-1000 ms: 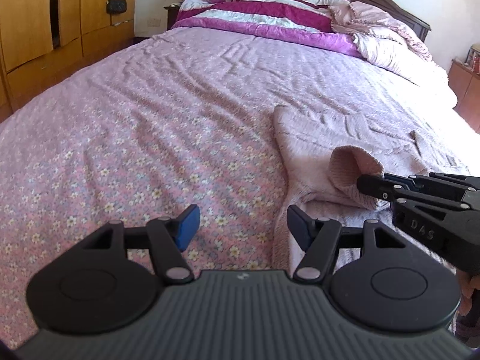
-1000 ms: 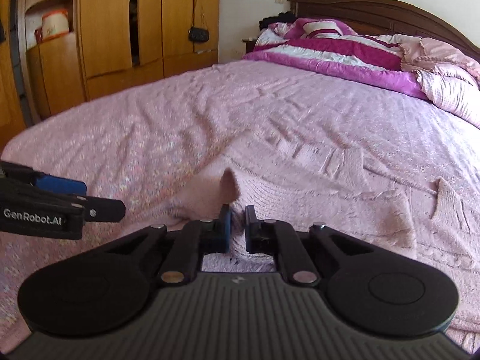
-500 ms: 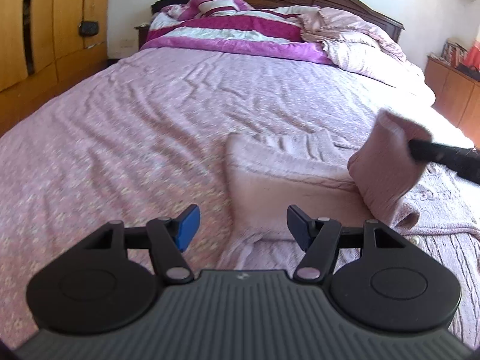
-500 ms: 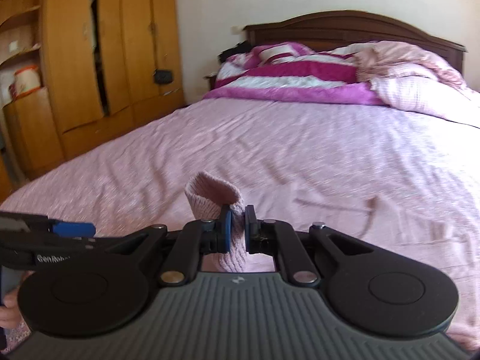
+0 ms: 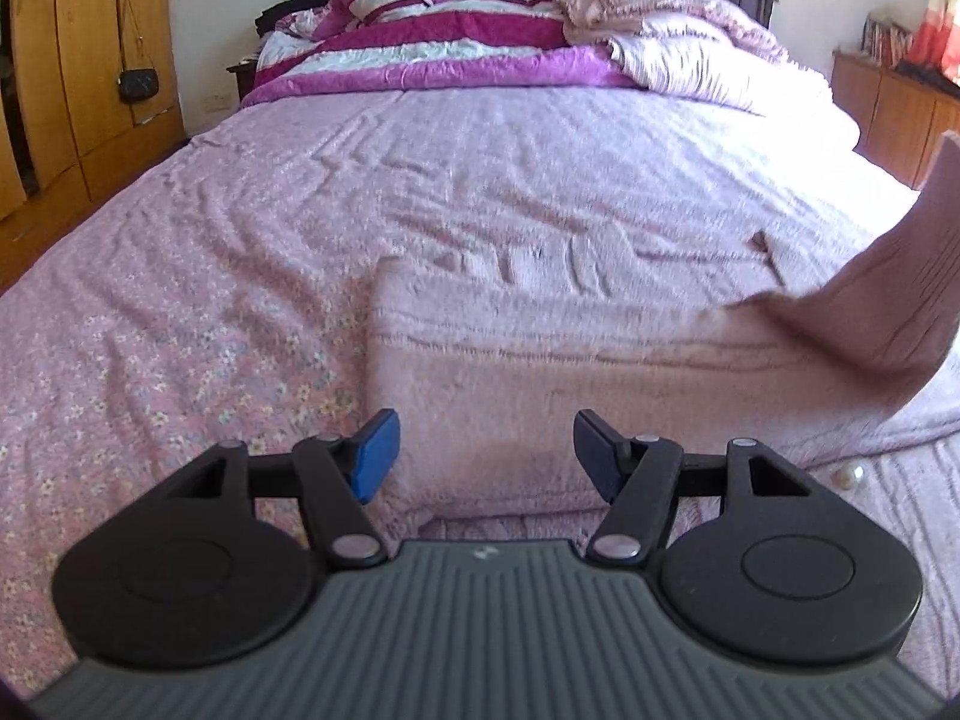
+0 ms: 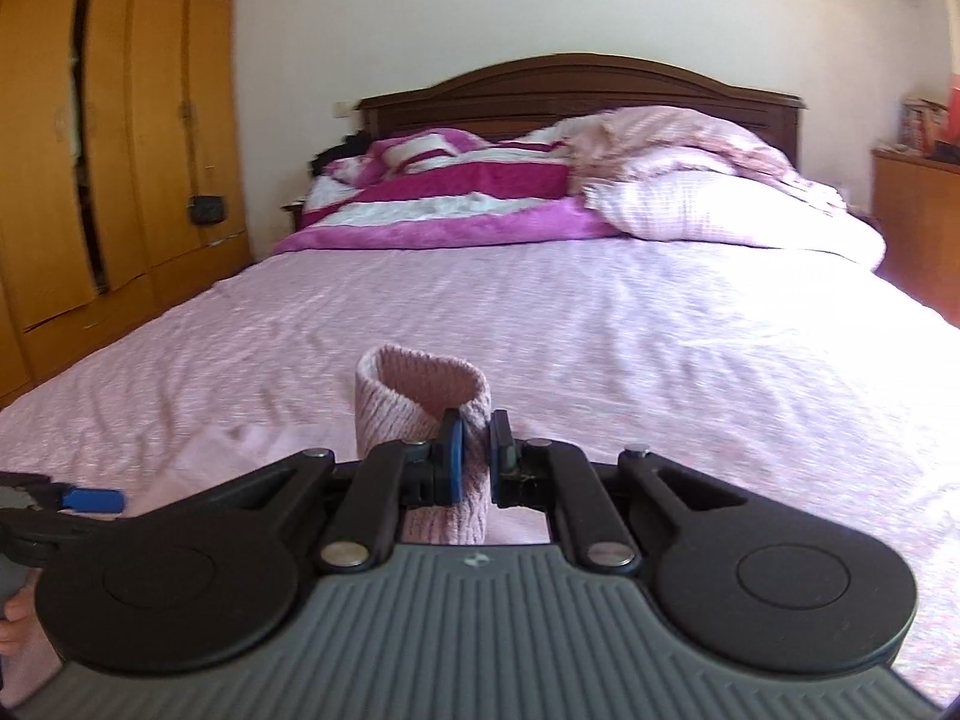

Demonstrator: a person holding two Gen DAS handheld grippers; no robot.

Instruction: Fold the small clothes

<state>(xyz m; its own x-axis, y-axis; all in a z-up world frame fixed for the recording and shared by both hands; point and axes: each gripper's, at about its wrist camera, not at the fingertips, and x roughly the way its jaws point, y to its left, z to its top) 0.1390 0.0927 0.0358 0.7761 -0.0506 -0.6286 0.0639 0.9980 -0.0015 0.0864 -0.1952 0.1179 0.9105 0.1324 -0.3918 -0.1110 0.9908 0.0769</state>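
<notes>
The fold is barely begun: the right gripper (image 6: 471, 447) jaws clench the pink sweater (image 5: 540, 396) sleeve cuff (image 6: 420, 402) aloft, while the left gripper (image 5: 483, 450) jaws gape empty above its flat body.

Your left gripper (image 5: 483, 450) hovers low with its jaws spread wide, gripping nothing. Your right gripper (image 6: 474, 457) is raised, jaws clamped on fabric.

No text, label, brand or number could be read; only a small pale emblem (image 5: 482, 553) sat on the gripper's ribbed grey housing, too small to make out.
</notes>
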